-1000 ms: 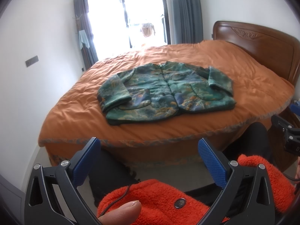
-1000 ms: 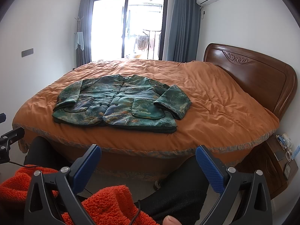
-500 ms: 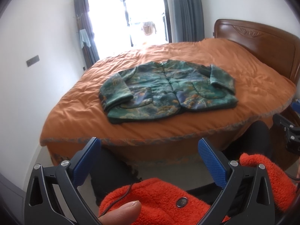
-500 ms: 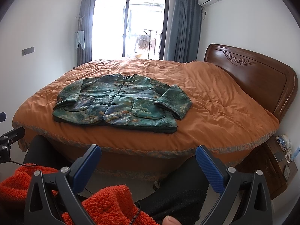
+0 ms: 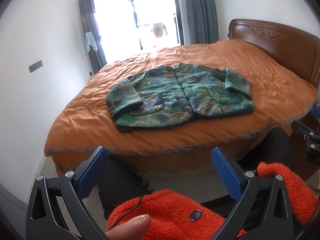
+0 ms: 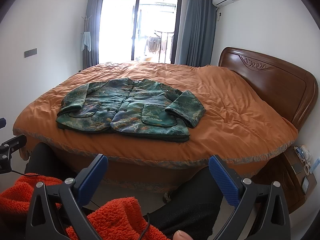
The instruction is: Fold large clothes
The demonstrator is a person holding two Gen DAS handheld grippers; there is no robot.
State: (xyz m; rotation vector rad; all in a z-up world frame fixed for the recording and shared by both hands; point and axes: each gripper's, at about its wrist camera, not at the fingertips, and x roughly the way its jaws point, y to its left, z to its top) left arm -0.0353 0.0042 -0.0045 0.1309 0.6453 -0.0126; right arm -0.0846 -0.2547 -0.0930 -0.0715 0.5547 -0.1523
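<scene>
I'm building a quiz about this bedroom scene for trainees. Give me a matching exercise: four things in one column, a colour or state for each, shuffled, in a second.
Things:
1. jacket
2. quilt
3. headboard
4. left gripper

States:
A. carved brown wood
B. open, holding nothing
C. green patterned, lying flat, sleeves folded in
D. orange, covering the bed

Pairs: 1-C, 2-D, 3-A, 4-B

the jacket [image 6: 128, 110] is green with a blue and orange landscape-like print; the bedspread [image 6: 230, 120] is plain orange with a patterned border, perhaps floral; the fleece sleeve [image 5: 170, 214] is bright orange-red; gripper pads [image 5: 226, 176] blue.
</scene>
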